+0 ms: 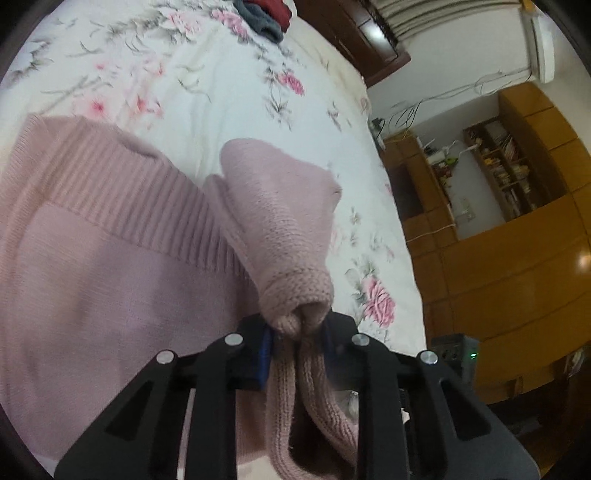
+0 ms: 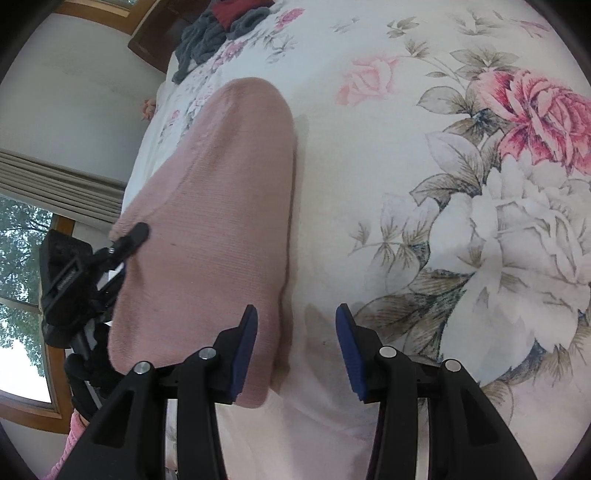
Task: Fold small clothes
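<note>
One pink knitted sweater [image 1: 110,266] lies on the bed [image 1: 207,92], and two claws work at it. The left claw [image 1: 297,328] sits at the lower middle of its own view, clamped tight on the sweater's sleeve [image 1: 273,206]; the knit bunches into a thick roll between the blue pads, and the ribbed cuff end hangs down behind the fingers. The sleeve rises from the claw toward the centre of the frame, lifted off the sweater's body, which fills the left half with its wide ribbed band running diagonally.

The right claw [image 2: 297,343] stands wide open at the bottom of its view, holding nothing; its two blue pads are well apart, the left one over the sweater's edge, the right one over bare sheet. There the sweater [image 2: 221,206] shows as one smooth pink panel, lying flat in the left centre, with the left claw [image 2: 127,238] gripping its far left edge.

The sheet is white with pink and grey flowers. One small heap of dark grey and red clothes [image 2: 218,29] lies at the top of both frames, well apart from the sweater.
</note>
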